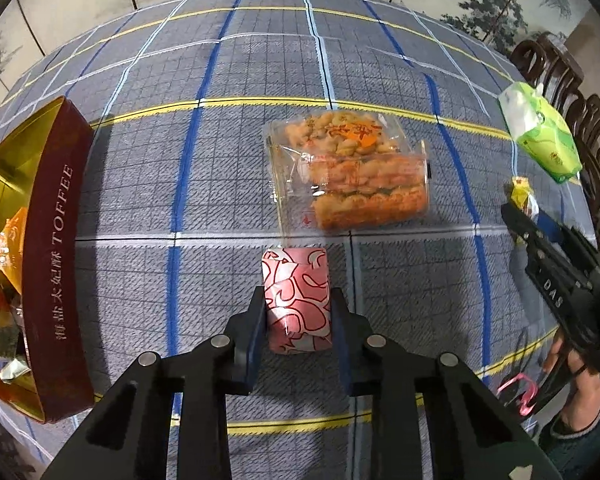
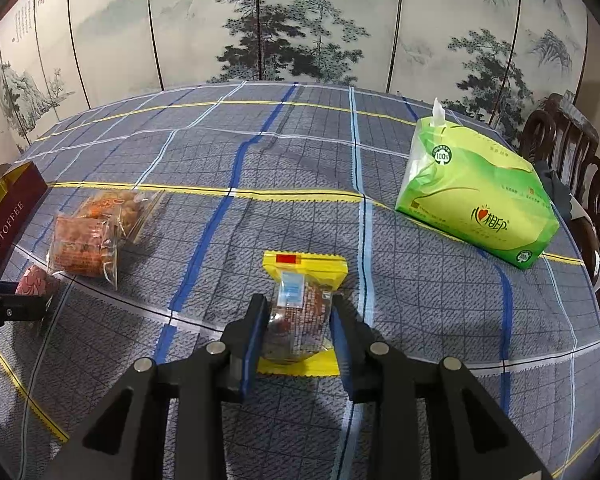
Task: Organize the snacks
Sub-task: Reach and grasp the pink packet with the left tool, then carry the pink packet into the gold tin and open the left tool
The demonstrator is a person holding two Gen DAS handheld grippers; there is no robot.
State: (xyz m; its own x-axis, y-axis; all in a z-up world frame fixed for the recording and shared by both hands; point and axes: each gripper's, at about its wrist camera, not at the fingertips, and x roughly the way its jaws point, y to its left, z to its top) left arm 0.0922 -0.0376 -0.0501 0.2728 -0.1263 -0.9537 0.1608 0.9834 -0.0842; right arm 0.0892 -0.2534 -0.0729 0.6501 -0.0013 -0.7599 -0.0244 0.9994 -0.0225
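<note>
the left gripper (image 1: 298, 312) pinches one pink patterned snack packet (image 1: 296, 300) between its blue pads, down on the plaid tablecloth (image 1: 220, 184). the right gripper (image 2: 298, 330) pinches one yellow-edged snack packet (image 2: 300, 304). one clear pack of fried snacks (image 1: 352, 168) lies just beyond the pink packet. one maroon toffee box (image 1: 56, 264), holding wrapped snacks, stands at the left. one green tissue pack (image 2: 476, 200) sits far right.

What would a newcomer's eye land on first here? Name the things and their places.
First, the two snacks in the jaws: the left gripper is shut on a pink patterned packet, the right gripper on a yellow-edged snack pack, both low over the plaid tablecloth. Then the bright green tissue pack at the far right, and the red toffee box open at the left edge.
</note>
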